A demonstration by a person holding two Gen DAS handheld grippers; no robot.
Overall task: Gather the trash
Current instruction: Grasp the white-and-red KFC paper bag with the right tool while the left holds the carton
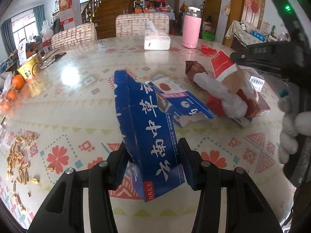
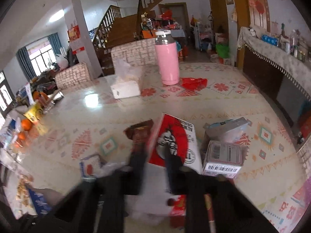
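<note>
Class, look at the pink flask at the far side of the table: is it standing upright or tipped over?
Upright. The pink flask stands on its base on the table, its cap on top.

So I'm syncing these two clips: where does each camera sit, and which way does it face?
Left wrist: on the left gripper, looking down its fingers at the blue carton they clamp; the person's gloved hand shows at the right.
Right wrist: on the right gripper, blurred, over the red-and-white box.
Shared: pink flask, tissue pack, staircase.
</note>
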